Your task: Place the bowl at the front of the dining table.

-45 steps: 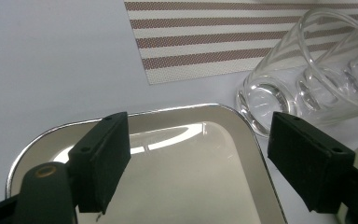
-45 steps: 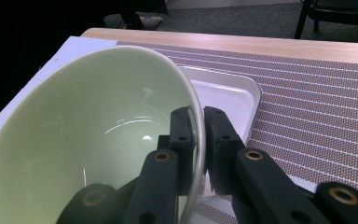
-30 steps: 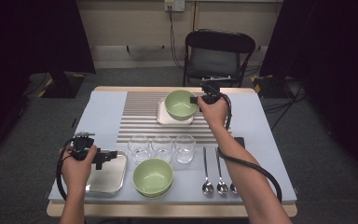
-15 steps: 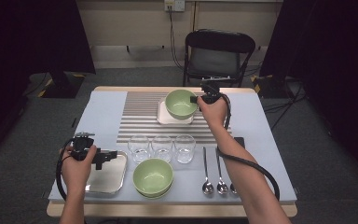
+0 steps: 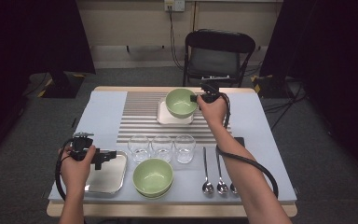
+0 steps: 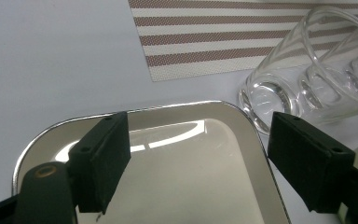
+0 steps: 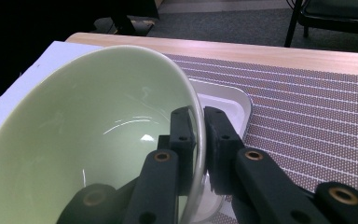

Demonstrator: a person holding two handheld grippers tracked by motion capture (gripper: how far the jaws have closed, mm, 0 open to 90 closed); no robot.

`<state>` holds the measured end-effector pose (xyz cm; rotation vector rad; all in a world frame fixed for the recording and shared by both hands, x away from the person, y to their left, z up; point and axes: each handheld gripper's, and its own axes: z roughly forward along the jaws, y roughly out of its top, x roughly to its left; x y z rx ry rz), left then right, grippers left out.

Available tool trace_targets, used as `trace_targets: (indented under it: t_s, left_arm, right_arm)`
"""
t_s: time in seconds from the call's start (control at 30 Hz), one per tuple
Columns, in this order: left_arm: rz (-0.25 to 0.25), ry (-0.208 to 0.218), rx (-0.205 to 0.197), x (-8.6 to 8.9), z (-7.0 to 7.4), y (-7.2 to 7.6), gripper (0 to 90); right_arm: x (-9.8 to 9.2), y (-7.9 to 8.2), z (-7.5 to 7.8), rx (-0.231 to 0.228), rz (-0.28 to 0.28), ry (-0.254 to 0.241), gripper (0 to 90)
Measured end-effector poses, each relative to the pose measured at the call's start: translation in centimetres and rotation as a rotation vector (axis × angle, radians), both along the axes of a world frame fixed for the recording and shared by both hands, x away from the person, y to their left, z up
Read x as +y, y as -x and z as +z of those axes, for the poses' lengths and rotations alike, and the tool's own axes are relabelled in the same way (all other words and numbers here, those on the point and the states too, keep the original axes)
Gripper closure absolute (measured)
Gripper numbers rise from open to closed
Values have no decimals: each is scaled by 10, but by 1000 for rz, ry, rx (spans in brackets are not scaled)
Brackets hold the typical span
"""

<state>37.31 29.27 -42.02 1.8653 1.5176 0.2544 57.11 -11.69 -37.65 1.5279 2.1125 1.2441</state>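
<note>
My right gripper (image 5: 195, 99) (image 7: 199, 140) is shut on the rim of a green bowl (image 5: 181, 102) (image 7: 88, 149), one jaw inside and one outside. The bowl is held tilted just over a white square plate (image 5: 164, 117) (image 7: 228, 100) on the striped mat (image 5: 140, 116). My left gripper (image 5: 103, 159) (image 6: 198, 163) stands open over a shiny metal tray (image 5: 106, 178) (image 6: 186, 182) at the near left, nothing between its jaws. A second green bowl (image 5: 153, 176) rests on a plate at the near middle.
Three clear glasses (image 5: 162, 147) (image 6: 303, 74) stand in a row in front of the mat. Three spoons (image 5: 218, 172) lie to their right. A black folding chair (image 5: 219, 53) stands behind the table. A cable (image 5: 254, 165) trails along the right forearm.
</note>
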Motion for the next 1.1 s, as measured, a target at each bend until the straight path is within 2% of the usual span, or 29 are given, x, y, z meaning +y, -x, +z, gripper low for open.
trace_targets:
  t_s: [1.1]
  left_arm:
    - [1, -9, 7, 0, -2, 0, 212]
  right_arm:
    - [3, -17, -12, -4, -13, 3, 828]
